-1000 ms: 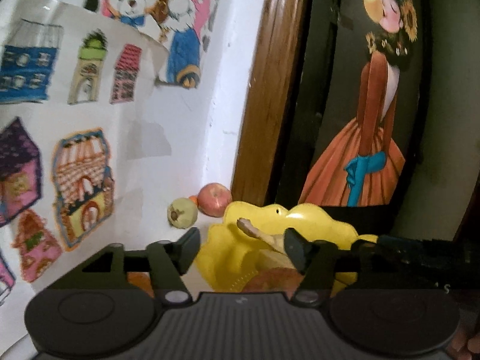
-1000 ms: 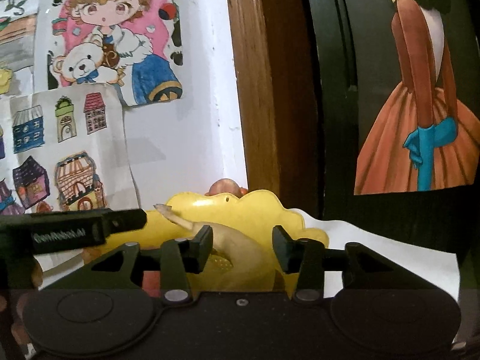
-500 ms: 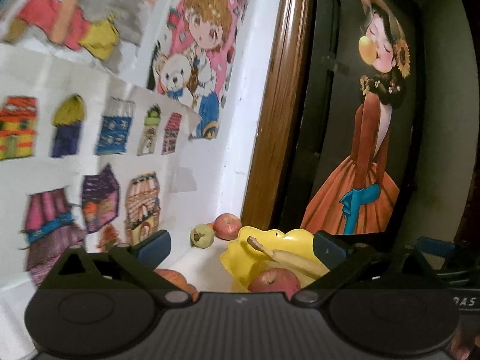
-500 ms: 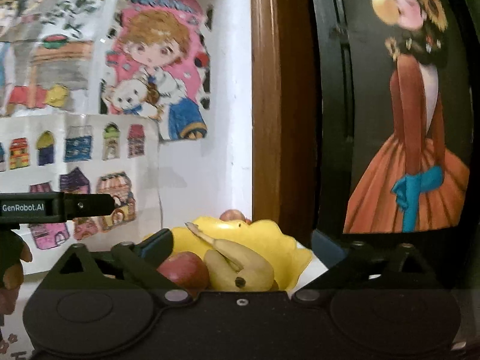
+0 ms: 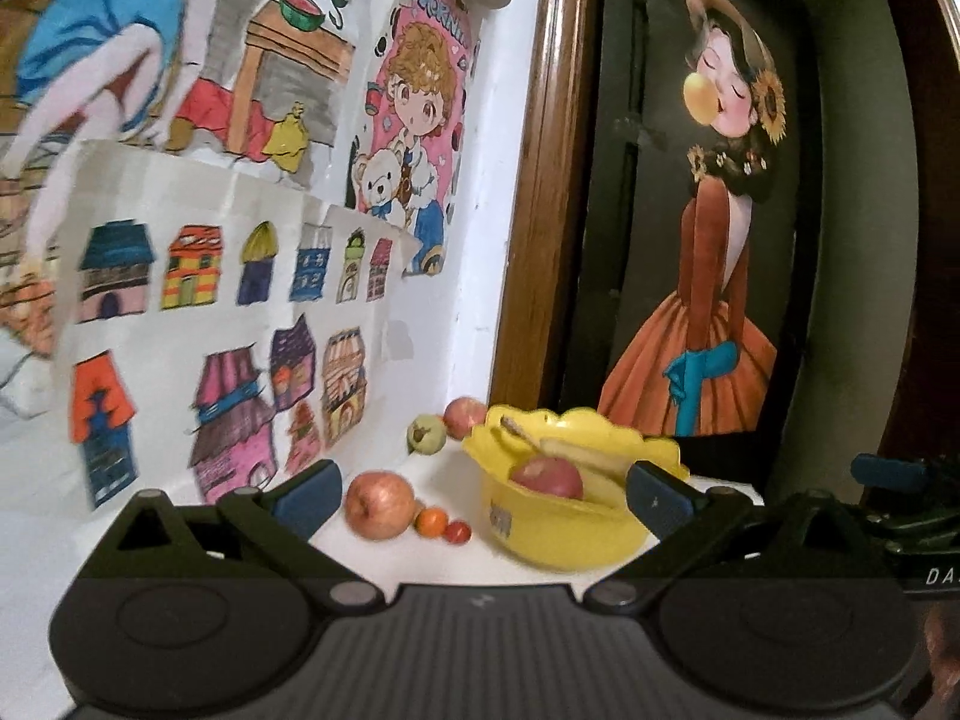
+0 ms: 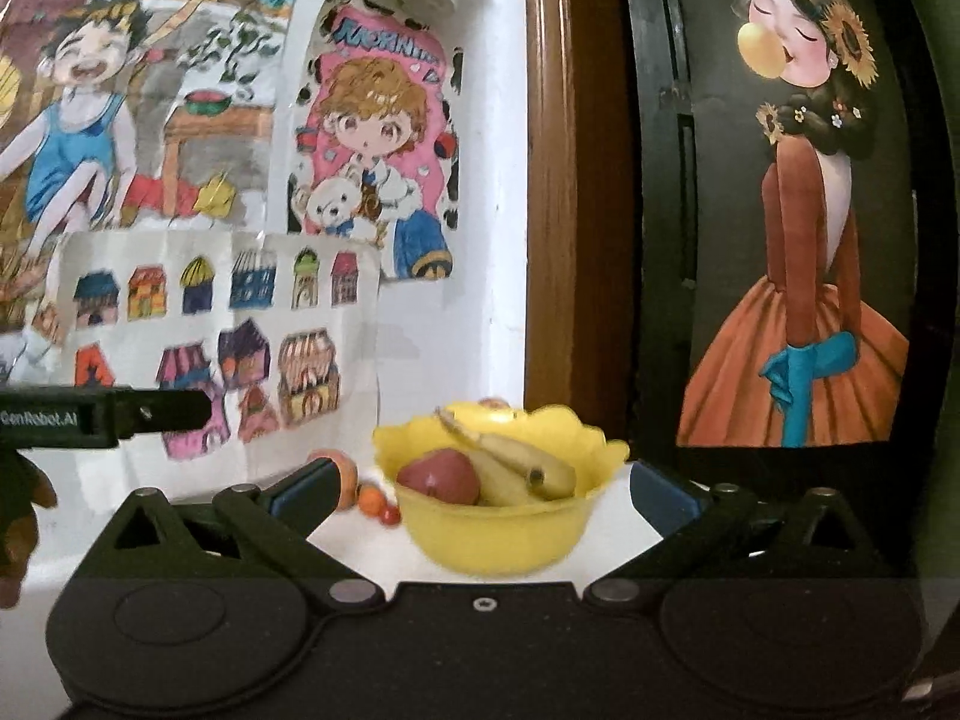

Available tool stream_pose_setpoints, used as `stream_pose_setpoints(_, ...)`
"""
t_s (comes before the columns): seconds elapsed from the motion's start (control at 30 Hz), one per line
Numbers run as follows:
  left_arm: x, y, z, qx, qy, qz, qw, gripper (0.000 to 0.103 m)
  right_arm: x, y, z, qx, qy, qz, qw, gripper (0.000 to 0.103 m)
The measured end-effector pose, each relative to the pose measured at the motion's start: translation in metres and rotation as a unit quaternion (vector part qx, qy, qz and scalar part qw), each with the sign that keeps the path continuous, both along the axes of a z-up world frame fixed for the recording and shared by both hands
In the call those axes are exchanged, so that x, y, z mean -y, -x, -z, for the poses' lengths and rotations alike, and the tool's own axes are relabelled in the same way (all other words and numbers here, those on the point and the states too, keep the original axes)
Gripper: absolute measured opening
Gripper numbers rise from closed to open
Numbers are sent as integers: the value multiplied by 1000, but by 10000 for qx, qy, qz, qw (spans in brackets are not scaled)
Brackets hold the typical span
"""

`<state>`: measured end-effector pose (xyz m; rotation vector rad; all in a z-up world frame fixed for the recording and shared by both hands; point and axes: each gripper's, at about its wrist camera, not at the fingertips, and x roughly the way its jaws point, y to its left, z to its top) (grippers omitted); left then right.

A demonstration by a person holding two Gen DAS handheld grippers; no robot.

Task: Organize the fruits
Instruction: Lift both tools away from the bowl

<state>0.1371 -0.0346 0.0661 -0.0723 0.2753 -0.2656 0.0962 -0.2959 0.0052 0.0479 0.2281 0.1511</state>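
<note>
1. The left gripper (image 5: 480,495) has its jaws wide apart and holds nothing; the right gripper (image 6: 483,489) is the same
2. The yellow bowl (image 5: 600,540) sits in the lower centre of both views; inside it lie a red apple (image 5: 547,478) and a banana (image 6: 516,465)
3. Outside the bowl, to its left in the frame, are an apple (image 5: 380,504), an orange fruit (image 5: 431,522) and a small red fruit (image 5: 456,531); further back are a green fruit (image 5: 426,434) and another apple (image 5: 465,414)
4. I judge the task partly done, between two picks
5. Next, a gripper must go down to a loose fruit and close gently on it

left gripper (image 5: 480,489) open, empty | yellow bowl (image 5: 558,540): apple (image 5: 547,478), bananas (image 5: 591,462)
</note>
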Motion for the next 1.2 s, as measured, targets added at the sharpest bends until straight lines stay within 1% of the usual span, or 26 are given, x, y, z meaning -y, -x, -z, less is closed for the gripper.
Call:
stream_pose_setpoints(0.3, -16, 44, 24, -386, -210, -35, 9990, 103, -15, 43, 28, -477, 162, -12, 9987, 102)
stream_pose_setpoints(0.43, -19, 54, 35, -591, -196, -5, 9981, 103, -18, 53, 41, -763, 104, 21, 9970, 102)
stream_pose_setpoints(0.53, -19, 57, 42, -733, -214, 27, 9971, 103, -20, 60, 47, -897, 63, 8, 9960, 102)
stream_pose_setpoints(0.77, -21, 60, 50, -889, -243, 35, 9957, 103, -23, 66, 52, -1039, 86, -65, 9945, 102)
stream_pose_setpoints(1.2, -29, 55, 42, -922, -368, -72, 9950, 103, -26, 59, 51, -1109, 100, -165, 9937, 102)
